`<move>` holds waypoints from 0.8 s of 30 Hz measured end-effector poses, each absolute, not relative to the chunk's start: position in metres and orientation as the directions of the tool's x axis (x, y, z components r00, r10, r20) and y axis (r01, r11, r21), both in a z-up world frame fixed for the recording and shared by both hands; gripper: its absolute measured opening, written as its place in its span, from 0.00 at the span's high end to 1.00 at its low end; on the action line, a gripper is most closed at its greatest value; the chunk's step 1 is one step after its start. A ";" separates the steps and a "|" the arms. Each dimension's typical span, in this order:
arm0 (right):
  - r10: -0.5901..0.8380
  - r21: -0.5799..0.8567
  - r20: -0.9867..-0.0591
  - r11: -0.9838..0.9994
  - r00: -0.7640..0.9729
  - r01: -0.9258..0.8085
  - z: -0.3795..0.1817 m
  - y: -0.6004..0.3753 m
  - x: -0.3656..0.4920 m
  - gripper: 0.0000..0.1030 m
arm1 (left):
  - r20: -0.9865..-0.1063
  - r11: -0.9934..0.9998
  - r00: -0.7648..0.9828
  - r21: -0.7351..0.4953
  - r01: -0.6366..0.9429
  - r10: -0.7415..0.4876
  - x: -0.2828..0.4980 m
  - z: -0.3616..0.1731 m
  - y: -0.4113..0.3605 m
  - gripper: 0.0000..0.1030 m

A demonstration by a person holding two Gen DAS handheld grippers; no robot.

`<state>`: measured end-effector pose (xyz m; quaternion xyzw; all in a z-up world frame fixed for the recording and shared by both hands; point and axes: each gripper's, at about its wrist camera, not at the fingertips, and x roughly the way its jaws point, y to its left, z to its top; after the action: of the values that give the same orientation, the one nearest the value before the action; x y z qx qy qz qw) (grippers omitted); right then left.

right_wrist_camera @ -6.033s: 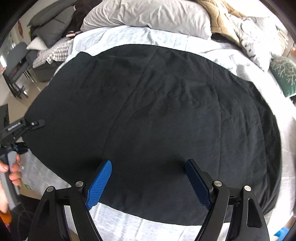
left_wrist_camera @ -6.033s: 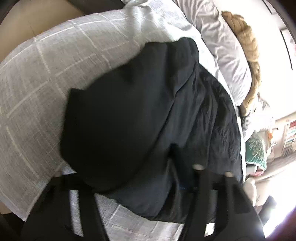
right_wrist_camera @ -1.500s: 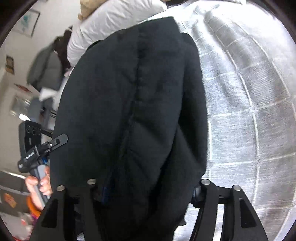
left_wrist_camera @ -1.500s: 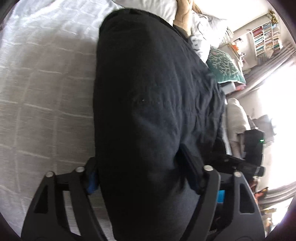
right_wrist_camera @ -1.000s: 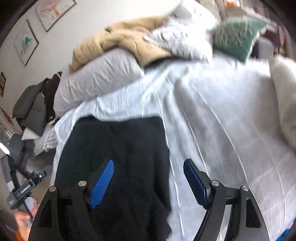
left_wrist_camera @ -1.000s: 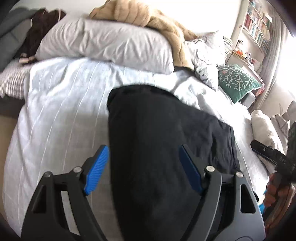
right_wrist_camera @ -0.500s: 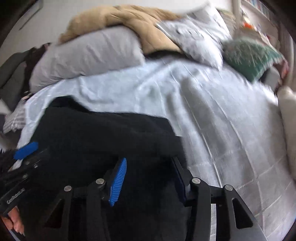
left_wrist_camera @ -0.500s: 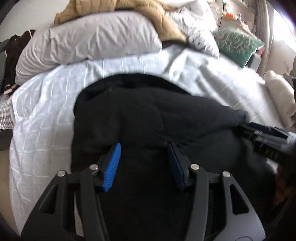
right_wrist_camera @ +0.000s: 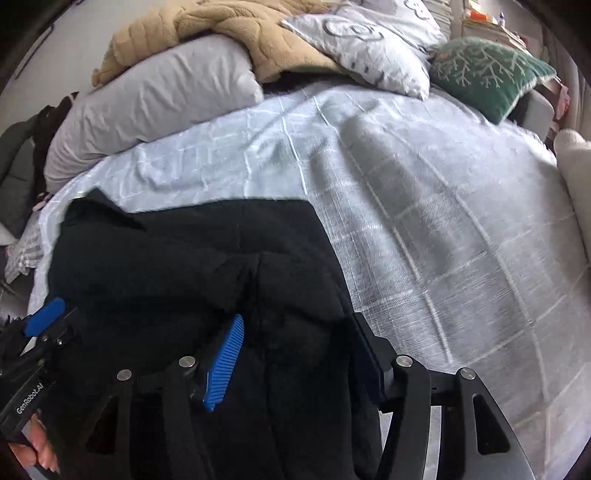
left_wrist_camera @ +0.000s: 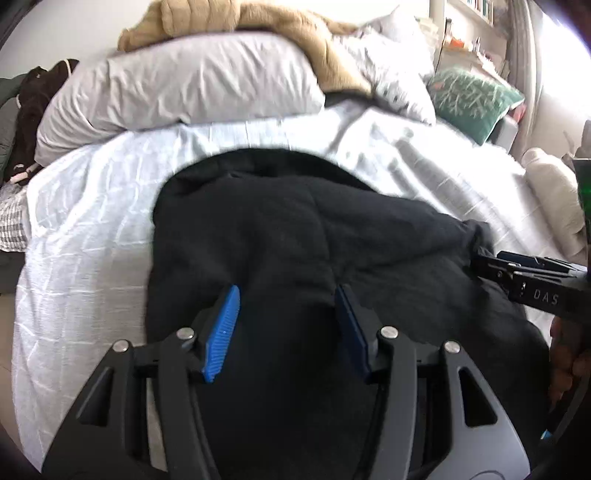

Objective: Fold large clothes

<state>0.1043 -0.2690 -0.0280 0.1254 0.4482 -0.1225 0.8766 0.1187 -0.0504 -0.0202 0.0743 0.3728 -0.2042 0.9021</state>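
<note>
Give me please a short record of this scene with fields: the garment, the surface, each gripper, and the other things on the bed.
garment: black garment, folded into a thick bundle, lying on the near part of the bed
surface: light checked bedcover
left gripper: left gripper low over the garment, black fabric between its blue pads; whether they press it cannot be told
right gripper: right gripper at the garment's right edge, jaws opening, fabric between them
pillows: grey pillow, patterned pillow, green cushion
blanket: tan blanket on the pillows
</note>
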 end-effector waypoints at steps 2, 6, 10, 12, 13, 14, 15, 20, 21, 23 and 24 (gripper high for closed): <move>-0.078 0.129 -0.800 0.946 0.594 0.297 -0.012 -0.267 0.093 0.42 | -0.694 0.904 0.638 -0.042 0.426 -0.333 0.100 -0.009 -0.043 0.46; -0.060 0.126 -0.745 0.965 0.664 0.229 0.023 -0.255 0.061 0.41 | -0.687 0.887 0.621 -0.076 0.455 -0.377 0.067 0.005 -0.039 0.46; -0.013 0.097 -0.739 0.987 0.673 0.126 0.035 -0.237 0.025 0.41 | -0.717 0.874 0.578 -0.089 0.478 -0.389 0.042 -0.003 -0.038 0.46; -0.019 0.053 -0.760 0.994 0.650 0.091 0.029 -0.229 0.015 0.41 | -0.741 0.875 0.557 -0.084 0.478 -0.376 0.030 -0.015 -0.036 0.46; -0.029 0.025 -0.773 0.997 0.634 0.076 0.024 -0.226 0.011 0.41 | -0.740 0.876 0.564 -0.070 0.478 -0.367 0.025 -0.018 -0.036 0.46; -0.039 0.005 -0.781 0.998 0.624 0.068 0.021 -0.224 0.009 0.41 | -0.734 0.875 0.579 -0.045 0.482 -0.356 0.018 -0.022 -0.036 0.46; -0.051 -0.019 -0.791 0.998 0.609 0.058 0.015 -0.223 0.006 0.41 | -0.728 0.874 0.592 -0.021 0.486 -0.347 0.012 -0.025 -0.036 0.46; -0.009 0.029 -0.846 0.998 0.534 0.062 -0.015 -0.238 -0.003 0.36 | -0.709 0.872 0.625 0.030 0.489 -0.326 -0.008 -0.034 -0.034 0.45; 0.008 0.056 -0.850 0.996 0.527 0.075 -0.017 -0.242 -0.005 0.36 | -0.709 0.879 0.627 0.019 0.476 -0.323 -0.012 -0.031 -0.032 0.46; 0.031 0.091 -0.850 0.992 0.526 0.089 -0.014 -0.246 -0.009 0.36 | -0.711 0.890 0.633 0.023 0.455 -0.306 -0.017 -0.026 -0.030 0.45; 0.034 0.100 -0.843 0.990 0.537 0.095 -0.008 -0.247 -0.014 0.36 | -0.713 0.896 0.637 0.027 0.443 -0.294 -0.021 -0.023 -0.030 0.44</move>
<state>-0.0138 -0.2474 -0.0085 0.0668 0.4811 -0.0176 0.8740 -0.0210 -0.0298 -0.0231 0.1000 0.3737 -0.2049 0.8991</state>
